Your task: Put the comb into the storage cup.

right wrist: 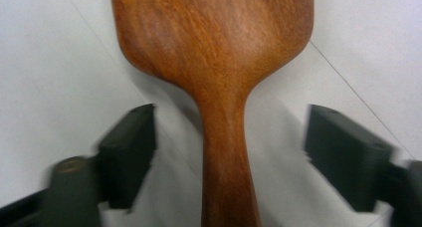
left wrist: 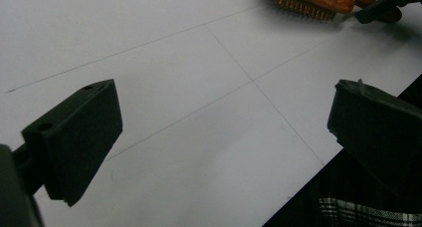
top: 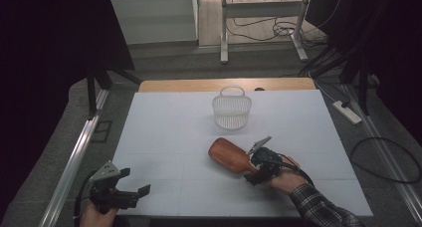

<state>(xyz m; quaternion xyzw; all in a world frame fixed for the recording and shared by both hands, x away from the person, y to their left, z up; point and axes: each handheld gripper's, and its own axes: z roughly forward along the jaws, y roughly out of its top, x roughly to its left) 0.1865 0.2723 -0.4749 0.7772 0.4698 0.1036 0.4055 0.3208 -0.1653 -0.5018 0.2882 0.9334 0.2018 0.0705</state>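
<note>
Between the tongs [right wrist: 226, 157], brush handle [right wrist: 226, 152], end cut off

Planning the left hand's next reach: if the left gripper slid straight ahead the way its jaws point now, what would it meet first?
Probably the wooden brush, far ahead on the white table. The left gripper has bare surface before it; depth is uncertain.

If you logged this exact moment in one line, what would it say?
right tongs: open, astride brush handle, not gripping | left tongs: open, nothing between | basket: upright, beyond brush
</note>
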